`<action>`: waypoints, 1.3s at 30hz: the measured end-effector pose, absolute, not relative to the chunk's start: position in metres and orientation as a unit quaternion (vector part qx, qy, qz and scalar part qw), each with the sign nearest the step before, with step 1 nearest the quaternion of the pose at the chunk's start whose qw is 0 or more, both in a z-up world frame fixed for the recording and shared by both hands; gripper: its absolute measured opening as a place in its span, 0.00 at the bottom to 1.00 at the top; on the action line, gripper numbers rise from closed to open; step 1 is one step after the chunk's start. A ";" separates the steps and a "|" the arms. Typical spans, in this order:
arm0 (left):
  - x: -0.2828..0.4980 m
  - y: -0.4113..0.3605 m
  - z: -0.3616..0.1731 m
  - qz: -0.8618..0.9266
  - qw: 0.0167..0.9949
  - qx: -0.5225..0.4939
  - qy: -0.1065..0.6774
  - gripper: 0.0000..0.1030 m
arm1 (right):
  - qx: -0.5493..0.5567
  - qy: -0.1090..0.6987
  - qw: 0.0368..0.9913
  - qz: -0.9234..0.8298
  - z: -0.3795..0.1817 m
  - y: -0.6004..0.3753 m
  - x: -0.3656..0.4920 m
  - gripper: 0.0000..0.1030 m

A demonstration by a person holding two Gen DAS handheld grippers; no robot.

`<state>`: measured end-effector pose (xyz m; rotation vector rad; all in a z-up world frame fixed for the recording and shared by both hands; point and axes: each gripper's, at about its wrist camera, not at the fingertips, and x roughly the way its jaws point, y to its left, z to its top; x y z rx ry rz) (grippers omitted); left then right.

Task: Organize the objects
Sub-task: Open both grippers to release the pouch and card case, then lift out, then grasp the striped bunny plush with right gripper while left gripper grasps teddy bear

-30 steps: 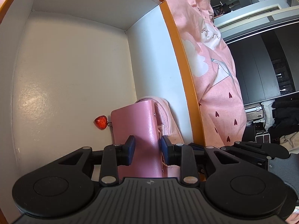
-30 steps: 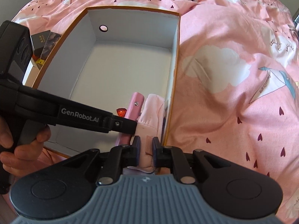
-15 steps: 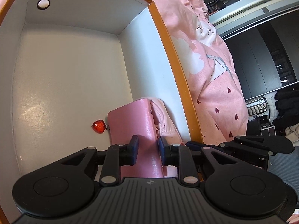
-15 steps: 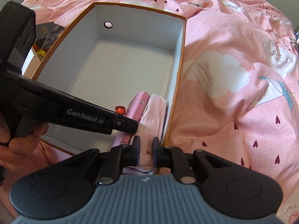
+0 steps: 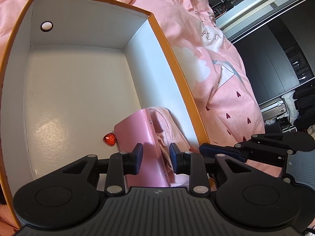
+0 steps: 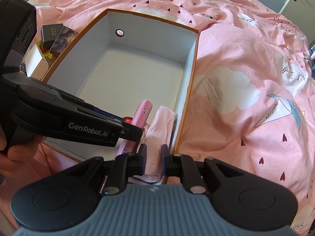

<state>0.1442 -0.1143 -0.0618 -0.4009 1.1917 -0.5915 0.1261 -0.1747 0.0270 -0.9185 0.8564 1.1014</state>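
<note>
A pink wallet (image 5: 137,137) with a red heart charm (image 5: 109,139) stands on edge in the near right corner of an orange-rimmed white box (image 5: 78,98). A pale pink folded cloth (image 5: 167,125) stands between the wallet and the box's right wall. My left gripper (image 5: 156,156) is open, its jaws apart on either side of the wallet's top edge, no longer pressing it. My right gripper (image 6: 153,158) is shut on the pink cloth (image 6: 157,135) beside the wallet (image 6: 141,116). The left gripper's body (image 6: 78,122) crosses the right wrist view.
The box (image 6: 137,74) lies on a pink bedspread (image 6: 246,78) with hearts and clouds. Small boxes and cards (image 6: 53,37) lie outside its left wall. Dark wardrobes and clutter (image 5: 285,78) stand to the right of the bed.
My left gripper's jaws have opened off the pink wallet and both grippers have drawn back and up from the box. The right gripper stays shut on the cloth.
</note>
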 end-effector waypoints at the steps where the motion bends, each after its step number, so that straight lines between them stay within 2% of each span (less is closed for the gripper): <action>1: 0.144 -0.113 -0.061 -0.271 0.769 -0.186 0.549 0.31 | -0.407 0.378 0.672 0.489 0.029 -0.175 0.125 0.16; 7: 0.128 -0.103 -0.033 -0.271 0.802 -0.156 0.509 0.31 | -0.391 0.355 0.681 0.507 0.043 -0.176 0.112 0.21; 9: 0.121 -0.096 -0.021 -0.258 0.819 -0.129 0.496 0.32 | -0.380 0.342 0.686 0.518 0.048 -0.174 0.105 0.30; 16: 0.110 -0.044 0.018 -0.225 0.844 -0.102 0.476 0.32 | -0.324 0.288 0.684 0.587 0.062 -0.159 0.071 0.42; 23: 0.114 0.015 0.048 -0.203 0.846 0.004 0.493 0.32 | -0.232 0.324 0.650 0.647 0.061 -0.122 0.029 0.54; 27: 0.120 0.042 0.048 -0.189 0.822 0.074 0.532 0.37 | -0.205 0.363 0.626 0.659 0.055 -0.096 0.006 0.54; 30: 0.128 0.060 0.038 -0.176 0.805 0.090 0.560 0.38 | -0.198 0.407 0.599 0.660 0.043 -0.079 -0.012 0.54; 36: 0.153 0.086 0.011 -0.172 0.751 0.110 0.628 0.42 | -0.230 0.442 0.587 0.638 0.009 -0.059 -0.043 0.53; 39: 0.161 0.087 0.002 -0.187 0.731 0.119 0.645 0.44 | -0.228 0.473 0.593 0.610 -0.009 -0.050 -0.040 0.47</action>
